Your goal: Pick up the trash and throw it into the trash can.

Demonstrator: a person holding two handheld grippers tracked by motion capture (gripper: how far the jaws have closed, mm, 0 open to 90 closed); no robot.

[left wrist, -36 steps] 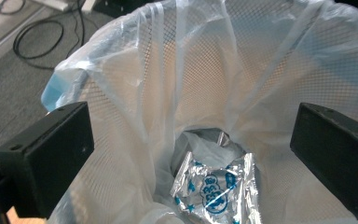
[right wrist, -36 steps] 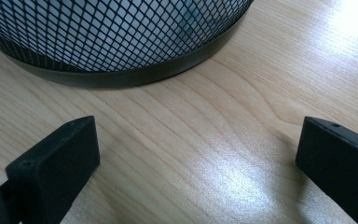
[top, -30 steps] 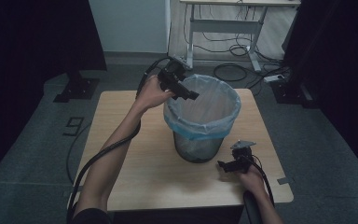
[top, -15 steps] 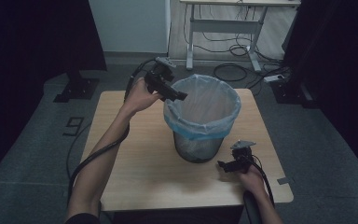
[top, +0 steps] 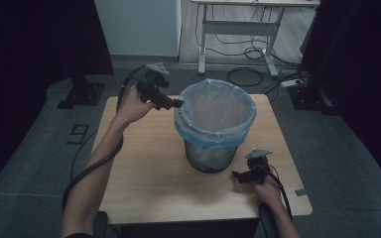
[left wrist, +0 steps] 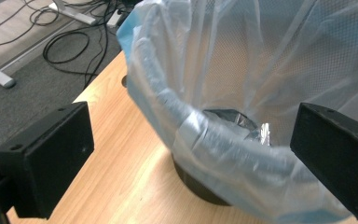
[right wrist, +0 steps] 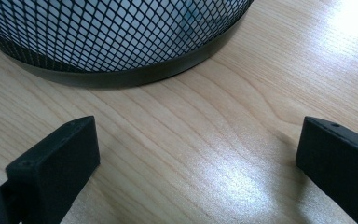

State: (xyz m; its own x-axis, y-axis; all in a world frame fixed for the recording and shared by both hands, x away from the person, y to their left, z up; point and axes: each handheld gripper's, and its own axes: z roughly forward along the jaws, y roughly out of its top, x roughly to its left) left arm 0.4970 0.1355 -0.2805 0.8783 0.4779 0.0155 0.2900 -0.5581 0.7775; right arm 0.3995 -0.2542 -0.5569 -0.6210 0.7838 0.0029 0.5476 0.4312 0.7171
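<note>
The wooden worktop [top: 144, 183] is carrying a black mesh wastebasket [top: 211, 157] near its middle, slightly toward the right edge, and a pale blue bin liner [top: 214, 113] is sitting folded over its rim. Something crumpled and silvery, perhaps foil [left wrist: 262, 134], is lying at the bottom inside the liner.

A second ago the left claw [top: 171, 103] was reaching over the liner's near-left rim; now it is sitting just outside that rim, toward the worktop's far left corner. I'd guess it has either finished tucking the liner or is lining up for a fresh pinch. Its jaws are standing wide apart and empty, framing the liner's rolled edge in the left gripper view.

The left forearm is stretching forward, hand raised at rim height. The right claw [top: 239, 176] is resting low by the basket's base near the front right corner, unmoved, jaws spread wide over bare wood.
</note>
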